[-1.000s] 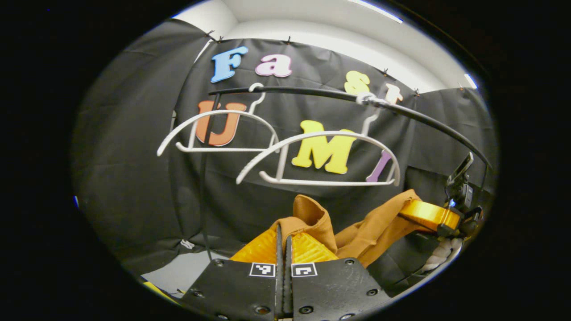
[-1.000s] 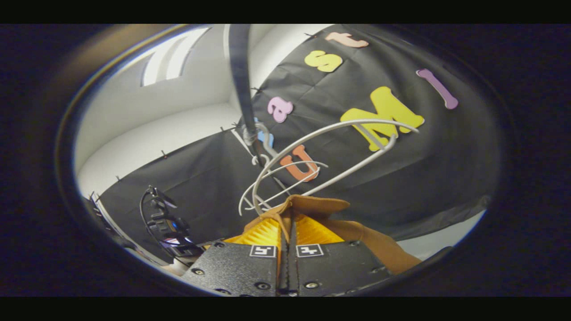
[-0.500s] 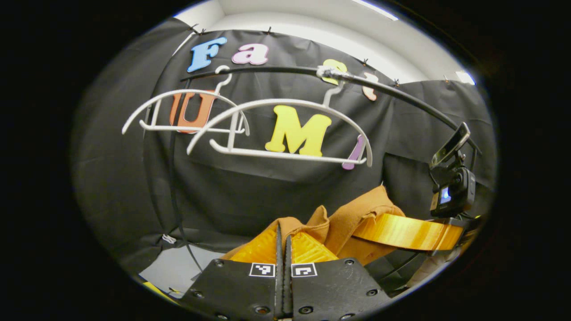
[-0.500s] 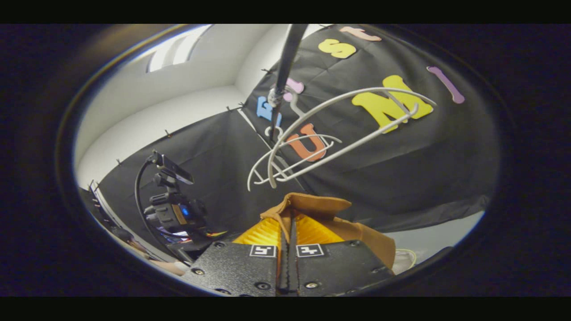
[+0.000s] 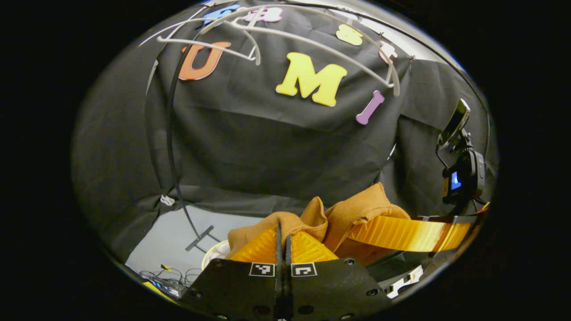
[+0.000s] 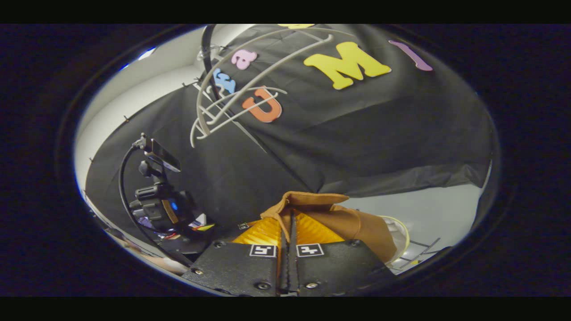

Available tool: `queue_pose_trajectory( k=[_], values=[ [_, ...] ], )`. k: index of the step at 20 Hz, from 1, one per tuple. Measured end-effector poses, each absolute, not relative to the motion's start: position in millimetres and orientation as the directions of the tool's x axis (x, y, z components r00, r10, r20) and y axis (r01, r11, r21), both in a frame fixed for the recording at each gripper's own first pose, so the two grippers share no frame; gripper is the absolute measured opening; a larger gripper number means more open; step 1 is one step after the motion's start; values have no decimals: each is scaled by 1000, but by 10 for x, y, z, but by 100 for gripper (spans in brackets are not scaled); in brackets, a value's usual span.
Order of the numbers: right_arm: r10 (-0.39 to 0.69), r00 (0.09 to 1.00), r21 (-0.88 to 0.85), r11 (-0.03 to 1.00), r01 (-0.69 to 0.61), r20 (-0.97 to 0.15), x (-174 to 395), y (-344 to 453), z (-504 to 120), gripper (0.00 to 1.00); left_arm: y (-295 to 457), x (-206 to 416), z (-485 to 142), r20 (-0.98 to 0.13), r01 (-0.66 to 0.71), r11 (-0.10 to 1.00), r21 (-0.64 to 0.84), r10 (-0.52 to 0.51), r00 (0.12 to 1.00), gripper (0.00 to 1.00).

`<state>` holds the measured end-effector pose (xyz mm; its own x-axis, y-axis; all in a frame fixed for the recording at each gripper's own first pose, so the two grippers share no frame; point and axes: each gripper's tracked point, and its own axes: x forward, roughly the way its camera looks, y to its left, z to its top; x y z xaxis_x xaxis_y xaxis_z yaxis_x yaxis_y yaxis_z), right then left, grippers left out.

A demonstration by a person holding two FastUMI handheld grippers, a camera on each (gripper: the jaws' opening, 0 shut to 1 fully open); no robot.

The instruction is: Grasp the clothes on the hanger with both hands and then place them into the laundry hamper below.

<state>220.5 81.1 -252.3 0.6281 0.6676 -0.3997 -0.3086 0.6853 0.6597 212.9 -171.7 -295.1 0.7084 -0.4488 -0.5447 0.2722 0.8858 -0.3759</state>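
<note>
Left hand-held gripper (image 5: 282, 236): fingers pinched together on a fold of the brown garment (image 5: 352, 214), low in the left gripper view. Right hand-held gripper (image 6: 288, 232): fingers likewise clamped on the brown cloth, which bunches over the orange fingers (image 6: 312, 232) and drapes off to the right in the right gripper view. Garment off the hangers, held between the two grippers, well below the two bare white hangers (image 5: 312, 44) on the black rail (image 5: 171, 133). Pale rim of the laundry hamper (image 6: 401, 232) just behind the hanging cloth, on the grey floor (image 6: 441, 214). Cables (image 5: 167, 276) on the floor, lower left.
</note>
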Motion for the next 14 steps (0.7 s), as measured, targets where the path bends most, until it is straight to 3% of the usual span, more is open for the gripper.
queue_pose_trajectory(
  k=[10,11,12,14],
  values=[
    [524,422,535,839,-104,-740,1728,778,-3932,4,-1652,1252,-4134,-785,123,920,-372,-382,487,0],
    [502,395,511,855,-93,-769,1702,775,-4003,3,-1654,1101,-4216,-805,109,920,-376,-383,454,5],
    [494,375,501,861,-86,-784,1677,809,-4044,5,-1643,1030,-4240,-814,106,921,-375,-382,438,0],
    [491,364,498,863,-82,-791,1691,837,-4042,4,-1609,998,-4270,-822,105,925,-364,-373,430,0]
  ],
)
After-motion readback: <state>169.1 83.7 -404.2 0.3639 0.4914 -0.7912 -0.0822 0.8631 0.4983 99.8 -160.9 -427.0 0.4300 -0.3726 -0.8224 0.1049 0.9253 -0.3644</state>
